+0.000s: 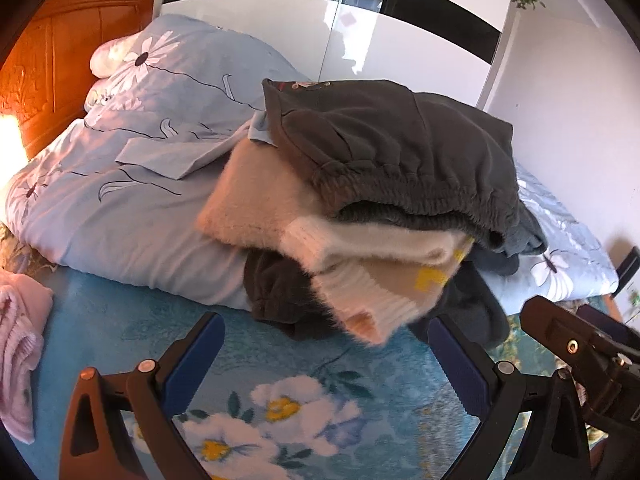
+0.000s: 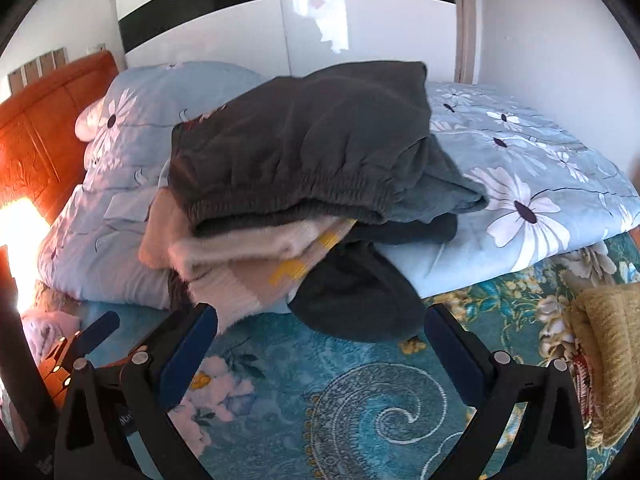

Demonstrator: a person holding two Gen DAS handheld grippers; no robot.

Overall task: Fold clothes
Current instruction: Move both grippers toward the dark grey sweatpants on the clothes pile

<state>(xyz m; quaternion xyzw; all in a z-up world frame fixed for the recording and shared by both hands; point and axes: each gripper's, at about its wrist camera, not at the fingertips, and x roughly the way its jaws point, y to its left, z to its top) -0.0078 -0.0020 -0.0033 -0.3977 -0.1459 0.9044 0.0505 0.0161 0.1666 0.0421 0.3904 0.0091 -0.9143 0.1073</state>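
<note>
A stack of folded clothes lies on the bed against a light blue duvet. On top is a dark grey garment with an elastic waistband [image 1: 400, 160] [image 2: 304, 152]. Under it is a fuzzy cream and pink sweater [image 1: 320, 240] [image 2: 248, 256] with yellow marks. Dark garments [image 1: 280, 296] [image 2: 356, 296] lie at the bottom. My left gripper [image 1: 326, 344] is open and empty, just in front of the stack. My right gripper [image 2: 320, 332] is open and empty, also just in front of it. The right gripper's body shows in the left wrist view [image 1: 580, 356].
A teal floral blanket [image 1: 300, 400] [image 2: 360, 400] covers the bed in front. The blue flowered duvet [image 1: 140, 160] [image 2: 520, 184] is heaped behind. A pink garment [image 1: 20, 344] lies at the left. A mustard knit item [image 2: 608, 352] lies at the right. An orange headboard [image 1: 52, 60] and a white wardrobe [image 2: 320, 32] stand behind.
</note>
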